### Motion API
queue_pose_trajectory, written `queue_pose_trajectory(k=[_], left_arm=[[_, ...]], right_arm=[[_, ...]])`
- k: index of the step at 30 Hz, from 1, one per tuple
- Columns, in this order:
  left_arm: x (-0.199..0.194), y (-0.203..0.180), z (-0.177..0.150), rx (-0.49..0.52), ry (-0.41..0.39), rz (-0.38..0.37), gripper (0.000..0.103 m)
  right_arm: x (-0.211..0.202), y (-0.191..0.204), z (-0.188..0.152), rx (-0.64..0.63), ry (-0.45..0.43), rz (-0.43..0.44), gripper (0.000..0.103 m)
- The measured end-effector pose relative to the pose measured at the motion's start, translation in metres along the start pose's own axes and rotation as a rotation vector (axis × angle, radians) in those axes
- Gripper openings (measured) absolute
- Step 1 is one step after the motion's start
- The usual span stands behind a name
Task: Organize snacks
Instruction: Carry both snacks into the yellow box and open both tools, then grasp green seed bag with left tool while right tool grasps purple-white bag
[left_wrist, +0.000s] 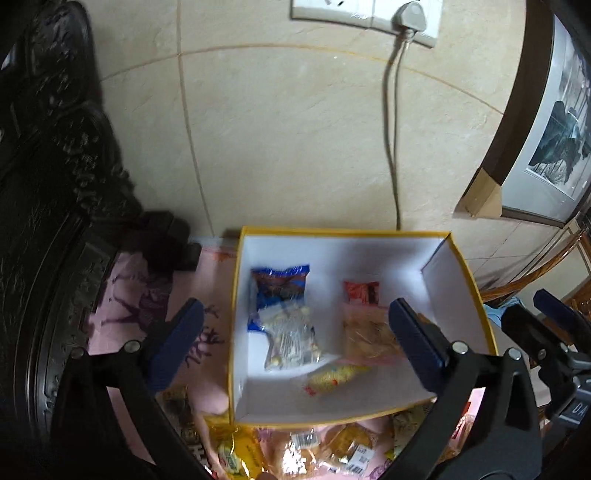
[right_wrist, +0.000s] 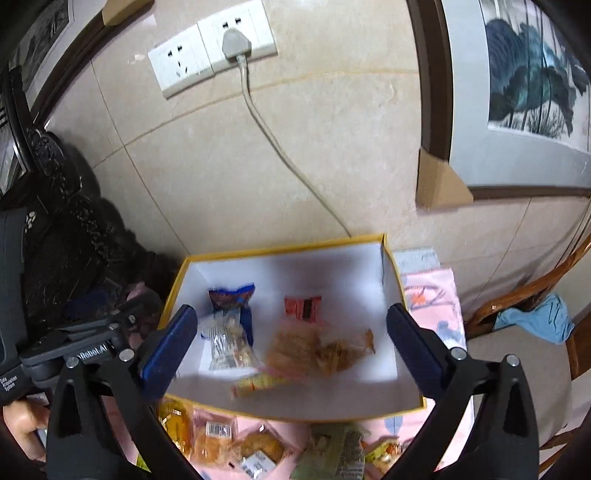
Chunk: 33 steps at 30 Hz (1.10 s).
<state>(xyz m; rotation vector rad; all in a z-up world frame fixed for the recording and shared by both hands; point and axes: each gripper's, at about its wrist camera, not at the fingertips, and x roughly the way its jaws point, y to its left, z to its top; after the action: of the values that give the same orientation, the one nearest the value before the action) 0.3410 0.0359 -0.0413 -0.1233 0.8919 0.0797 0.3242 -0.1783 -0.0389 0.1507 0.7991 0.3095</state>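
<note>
Yellow-rimmed box (left_wrist: 476, 291) with white insides sits on a pink patterned cloth (left_wrist: 122, 295) right up against the tiled wall (left_wrist: 295, 147). Inside it: a blue packet (left_wrist: 279, 286), a clear bag (left_wrist: 291, 339) lying partly over it, a red packet (left_wrist: 361, 292), an orange-ish bag (left_wrist: 369, 338) and a small yellow snack (left_wrist: 338, 378). More snacks (left_wrist: 332, 450) are piled on the cloth in front. Left gripper (left_wrist: 295, 350) and right gripper (right_wrist: 291, 347) both hang over the box, jaws spread wide, holding nothing.
</note>
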Motion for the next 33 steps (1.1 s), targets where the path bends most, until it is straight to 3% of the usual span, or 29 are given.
queue_pose_trajectory(k=[4,7,12,16,22,28,30,33], left_arm=[[-0.01,0.009,-0.031,-0.03,0.029,-0.006,0.101],[-0.022,0.016,-0.068,-0.049,0.048,-0.001,0.101],[-0.044,0.028,-0.147,-0.087,0.103,0.007,0.101],[-0.056,0.027,-0.217,-0.021,0.18,0.007,0.101],[-0.065,0.033,-0.274,0.015,0.264,-0.004,0.101],[-0.077,0.045,-0.28,0.002,0.256,0.015,0.101],[-0.081,0.051,-0.281,-0.013,0.248,0.027,0.101],[-0.085,0.064,-0.28,-0.04,0.241,0.04,0.101]], right_arm=[[-0.004,0.0,-0.029,-0.034,0.08,0.033,0.102],[-0.015,0.003,-0.073,-0.093,0.156,0.058,0.102],[-0.03,0.013,-0.183,-0.177,0.363,0.107,0.102],[-0.037,0.022,-0.254,-0.229,0.407,0.11,0.102],[-0.016,0.015,-0.281,-0.222,0.424,0.086,0.102],[0.013,-0.001,-0.302,-0.179,0.495,0.035,0.102],[0.013,0.001,-0.303,-0.187,0.466,0.008,0.102],[0.015,0.015,-0.311,-0.278,0.463,-0.053,0.102]])
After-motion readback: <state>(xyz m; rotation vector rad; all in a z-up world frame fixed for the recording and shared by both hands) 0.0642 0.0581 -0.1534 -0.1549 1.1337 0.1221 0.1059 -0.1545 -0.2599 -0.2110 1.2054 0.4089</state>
